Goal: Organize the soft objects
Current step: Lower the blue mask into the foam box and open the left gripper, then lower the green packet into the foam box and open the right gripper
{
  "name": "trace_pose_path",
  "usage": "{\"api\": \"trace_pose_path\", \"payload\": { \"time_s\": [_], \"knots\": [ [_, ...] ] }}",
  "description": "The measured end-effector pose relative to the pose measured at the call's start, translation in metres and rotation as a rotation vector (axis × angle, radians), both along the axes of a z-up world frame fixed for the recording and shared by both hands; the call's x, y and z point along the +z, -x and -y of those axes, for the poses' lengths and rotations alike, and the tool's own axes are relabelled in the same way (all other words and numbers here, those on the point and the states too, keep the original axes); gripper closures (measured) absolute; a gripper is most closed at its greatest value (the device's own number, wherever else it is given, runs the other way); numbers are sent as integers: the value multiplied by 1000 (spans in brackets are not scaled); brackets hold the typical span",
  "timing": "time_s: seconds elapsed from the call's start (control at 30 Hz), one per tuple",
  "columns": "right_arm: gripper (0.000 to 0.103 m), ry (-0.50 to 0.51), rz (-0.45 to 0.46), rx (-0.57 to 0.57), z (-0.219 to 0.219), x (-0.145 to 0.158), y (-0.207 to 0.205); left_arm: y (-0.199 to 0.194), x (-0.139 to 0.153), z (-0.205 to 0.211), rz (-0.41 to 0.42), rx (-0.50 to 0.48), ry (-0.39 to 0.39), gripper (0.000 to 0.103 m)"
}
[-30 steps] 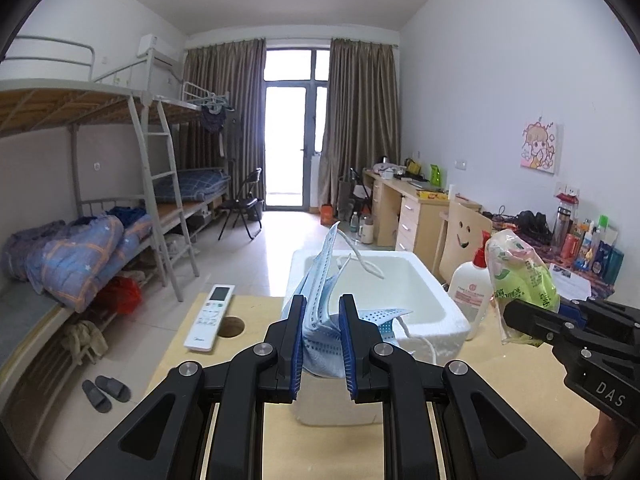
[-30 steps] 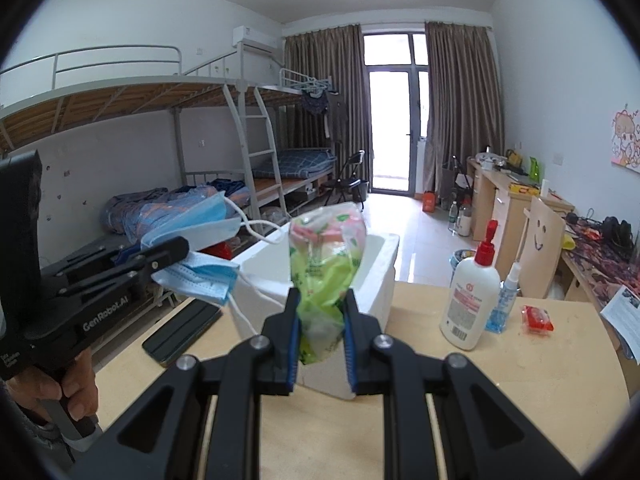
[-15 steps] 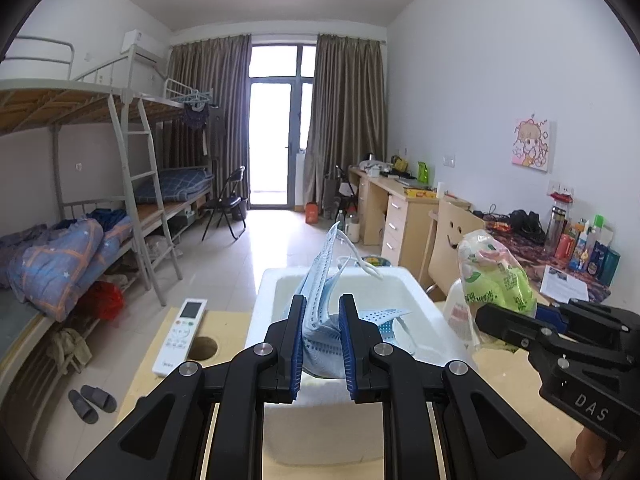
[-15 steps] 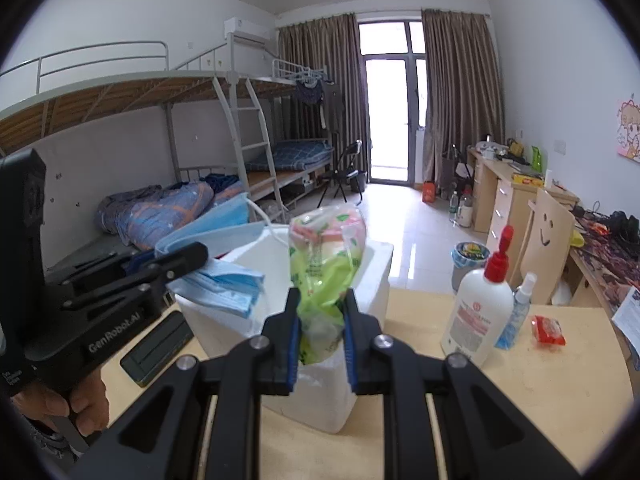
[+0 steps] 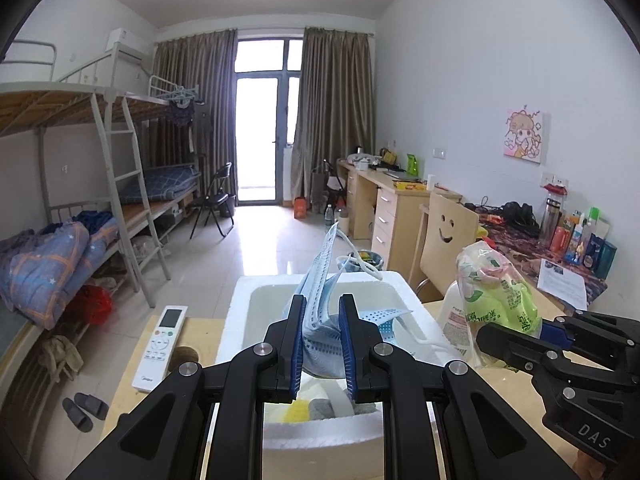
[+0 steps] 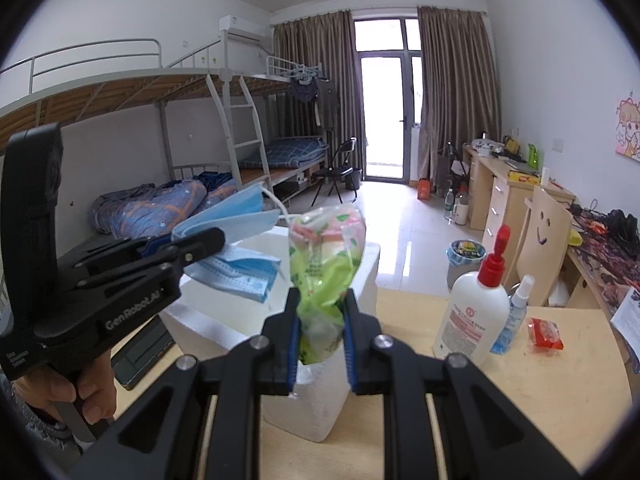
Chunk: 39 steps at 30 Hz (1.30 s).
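In the left wrist view, our left hand-held gripper (image 5: 322,338) is clamped on a bunch of blue masks (image 5: 320,308), which hang over the open white box (image 5: 240,320) on the bench (image 5: 124,376). At the bottom of the box we make out something yellow and something grey, so we judge that some soft things are already stowed. At 3 o'clock the right hand-held gripper (image 5: 516,340) holds the green packet (image 5: 496,292) beside the box's right rim. A remote (image 5: 160,348) lies on the bench at 9 o'clock. Neither load is released yet, so both drops remain to be done. Compared with a second ago, the box sits nearer and more squarely under the masks, and more of its inside shows.

In the right wrist view, our right hand-held gripper (image 6: 320,340) is clamped on the green packet (image 6: 324,268), just short of the box's near corner (image 6: 312,412). At 9 o'clock the left hand-held gripper (image 6: 200,244) carries the masks (image 6: 236,248) above the box. A white bottle (image 6: 476,312), a spray bottle (image 6: 514,312) and a red packet (image 6: 544,332) stand at 3 o'clock. Against the earlier frame, the masks have shifted further over the box, while the green packet's grip looks unchanged.
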State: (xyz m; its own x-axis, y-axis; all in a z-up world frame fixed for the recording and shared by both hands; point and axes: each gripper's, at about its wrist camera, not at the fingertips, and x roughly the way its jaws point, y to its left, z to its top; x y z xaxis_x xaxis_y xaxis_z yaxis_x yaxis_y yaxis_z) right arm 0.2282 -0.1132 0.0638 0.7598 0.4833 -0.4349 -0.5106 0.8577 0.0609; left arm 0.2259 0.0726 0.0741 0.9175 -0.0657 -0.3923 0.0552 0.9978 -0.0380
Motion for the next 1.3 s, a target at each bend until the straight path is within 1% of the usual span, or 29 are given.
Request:
{"api": "trace_pose_path", "payload": {
  "time_s": [0.1,0.13,0.17,0.2,0.23,0.27,0.3,0.33,0.37,0.4,0.47,0.7,0.9,1.3],
  "knots": [
    [81,0,-1,-5,0,1,0,-5,0,0,-11,-17,9,85],
    [81,0,-2,-8,1,1,0,-6,-1,0,-14,-19,11,80],
    [81,1,-5,-11,3,1,0,-8,-2,0,-18,-28,8,73],
    [81,1,-6,-12,3,2,0,-9,-3,1,-20,-30,6,69],
    [81,0,-6,-16,3,3,1,-10,-4,1,-19,-28,3,55],
    [81,-3,-5,-21,4,4,2,-9,-4,1,-15,-28,2,38],
    [81,-4,-5,-22,4,4,1,-8,-4,2,-7,-27,4,29],
    [81,-5,-5,-24,5,5,2,-8,-4,2,0,-24,5,16],
    [81,-5,-5,-28,6,5,2,-7,-3,2,7,-20,7,10],
    [81,-4,-6,-31,7,4,2,-7,-2,1,11,-16,16,8],
    [81,-4,-10,-35,7,4,1,-8,-2,-1,4,-18,35,1],
    [81,-8,-17,-47,11,5,0,-5,1,-6,-2,0,44,1],
    [81,-2,-19,-32,4,6,-2,14,8,-13,22,12,24,1],
    [81,8,-48,29,-31,1,-16,49,16,-48,57,83,22,1]
  ]
}}
